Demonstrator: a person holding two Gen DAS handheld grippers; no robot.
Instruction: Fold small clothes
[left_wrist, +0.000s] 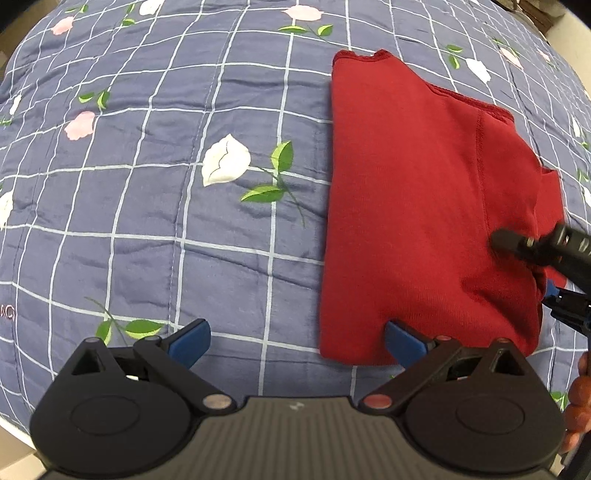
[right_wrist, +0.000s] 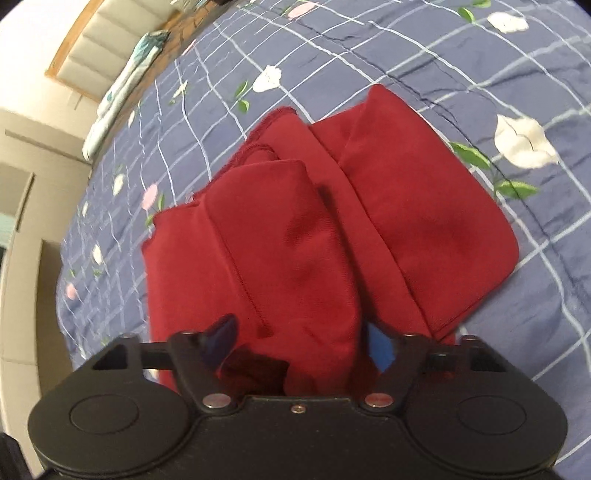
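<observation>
A small red garment (left_wrist: 417, 206) lies folded on the blue floral quilt (left_wrist: 147, 184), right of centre in the left wrist view. My left gripper (left_wrist: 295, 341) is open and empty, low over the quilt, with its right fingertip (left_wrist: 402, 341) at the garment's near edge. The right gripper shows there as a black tip (left_wrist: 517, 245) on the garment's right side. In the right wrist view the garment (right_wrist: 314, 229) fills the middle in overlapping folds. My right gripper (right_wrist: 301, 343) is open, with a fold of red cloth between its jaws.
The quilt (right_wrist: 480, 55) covers the bed all round the garment. In the right wrist view a padded headboard (right_wrist: 92, 48) and a folded light cloth (right_wrist: 122, 88) lie at the far left edge of the bed, with a beige wall (right_wrist: 22, 184) beyond.
</observation>
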